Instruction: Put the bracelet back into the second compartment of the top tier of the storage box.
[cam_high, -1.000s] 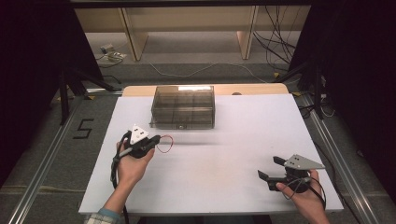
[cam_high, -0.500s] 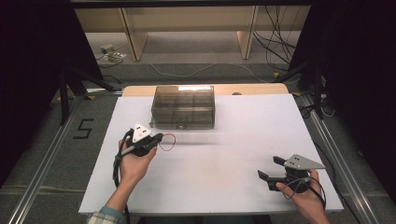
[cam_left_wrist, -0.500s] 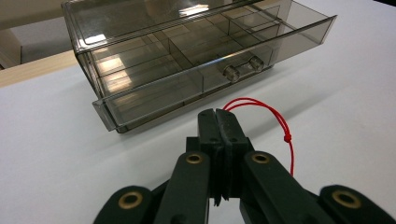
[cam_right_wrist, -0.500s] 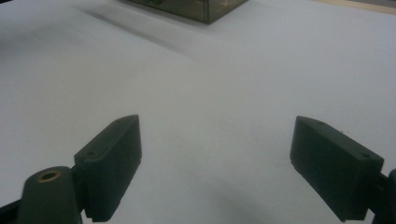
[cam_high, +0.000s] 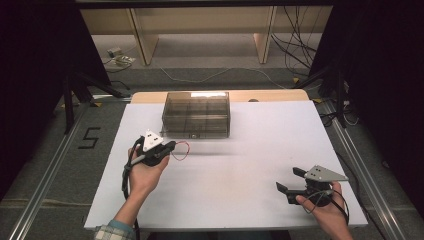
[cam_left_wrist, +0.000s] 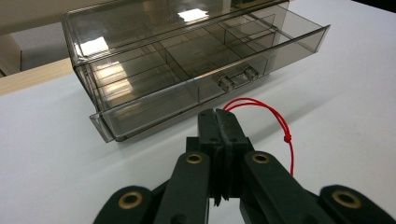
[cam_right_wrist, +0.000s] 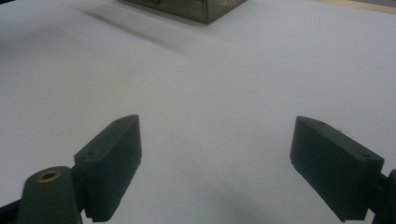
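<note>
A smoky see-through drawer box (cam_high: 196, 114) stands at the far middle of the white table. In the left gripper view the box (cam_left_wrist: 187, 51) has its drawer pulled out a little, with two small knobs (cam_left_wrist: 238, 79) on the front. My left gripper (cam_high: 172, 145) hovers just in front of the box's left part, shut on a thin red string loop (cam_high: 182, 150). The string (cam_left_wrist: 275, 119) curls out to the right of the pressed-together jaw tips (cam_left_wrist: 223, 122). My right gripper (cam_high: 291, 180) rests near the front right of the table, open and holding nothing (cam_right_wrist: 215, 163).
The white table top (cam_high: 250, 150) stretches wide between the two hands. A wooden strip (cam_high: 280, 95) runs along its far edge behind the box. Metal rails (cam_high: 350, 150) flank both sides, and cables lie on the floor beyond. A corner of the box (cam_right_wrist: 196, 9) shows far ahead of the right gripper.
The left gripper with the red string has edged very slightly toward the box. The right gripper has stayed where it was.
</note>
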